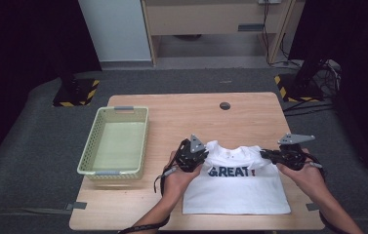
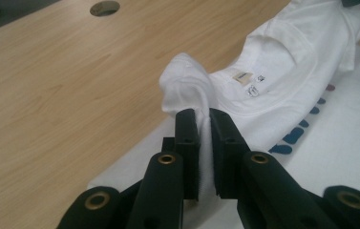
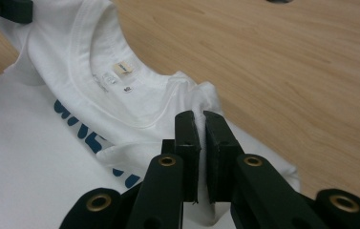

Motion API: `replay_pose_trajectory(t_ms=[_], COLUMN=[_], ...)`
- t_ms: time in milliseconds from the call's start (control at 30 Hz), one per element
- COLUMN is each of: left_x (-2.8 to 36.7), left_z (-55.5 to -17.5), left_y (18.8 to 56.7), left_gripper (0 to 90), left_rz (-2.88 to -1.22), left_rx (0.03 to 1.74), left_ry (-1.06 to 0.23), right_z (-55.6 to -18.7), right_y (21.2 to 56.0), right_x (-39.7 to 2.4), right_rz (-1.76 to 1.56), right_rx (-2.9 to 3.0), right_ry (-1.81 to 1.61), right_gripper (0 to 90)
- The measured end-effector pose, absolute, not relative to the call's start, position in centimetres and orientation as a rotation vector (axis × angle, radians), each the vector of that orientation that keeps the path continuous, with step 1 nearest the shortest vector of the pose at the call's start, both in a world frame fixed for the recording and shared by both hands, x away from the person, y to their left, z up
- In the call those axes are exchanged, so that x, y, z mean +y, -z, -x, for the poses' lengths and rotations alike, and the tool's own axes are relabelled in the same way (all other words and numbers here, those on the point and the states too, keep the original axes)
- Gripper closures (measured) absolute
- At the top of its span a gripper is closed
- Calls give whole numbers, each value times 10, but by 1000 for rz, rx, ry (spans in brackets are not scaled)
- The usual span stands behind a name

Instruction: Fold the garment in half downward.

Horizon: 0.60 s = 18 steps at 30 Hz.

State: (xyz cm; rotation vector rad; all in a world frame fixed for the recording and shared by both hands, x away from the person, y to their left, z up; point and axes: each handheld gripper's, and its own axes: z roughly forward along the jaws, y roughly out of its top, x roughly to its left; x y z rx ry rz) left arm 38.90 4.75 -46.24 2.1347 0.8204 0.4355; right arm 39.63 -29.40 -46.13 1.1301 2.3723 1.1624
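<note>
A white T-shirt point(image 1: 235, 187) with dark blue lettering lies at the front of the wooden table point(image 1: 181, 114), its top part folded over. My left gripper point(image 1: 202, 157) is shut on the shirt's left shoulder edge; in the left gripper view a bunch of white cloth point(image 2: 187, 86) stands pinched between the black jaws of that gripper point(image 2: 205, 125). My right gripper point(image 1: 265, 154) is shut on the right shoulder edge, and the right gripper view has the shirt fabric point(image 3: 194, 98) clamped in that gripper point(image 3: 201, 121). The collar label point(image 3: 124, 68) faces up.
A pale green plastic basket point(image 1: 115, 141) stands on the table's left side, nothing in it. A round cable hole point(image 1: 225, 106) sits near the table's far edge. Bare wood lies beyond the shirt. Grey carpet surrounds the table.
</note>
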Motion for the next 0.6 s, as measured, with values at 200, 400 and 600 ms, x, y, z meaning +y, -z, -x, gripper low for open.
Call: replay_pose_trajectory(t_ms=[200, 400, 600], left_x=[51, 53, 50], left_z=[-383, -375, -370], left_y=[473, 491, 509], left_gripper=[828, 823, 820], left_rz=[-2161, -2194, -2250], left_rx=[833, 847, 854], left_ry=[-413, -367, -337], right_z=[-393, -388, -384], right_y=[472, 486, 508], right_x=[-293, -292, -294], right_rz=[-1136, -1156, -1205], right_rx=[2407, 2452, 2486], right_ry=[-1145, -1118, -1074], right_gripper=[850, 845, 837])
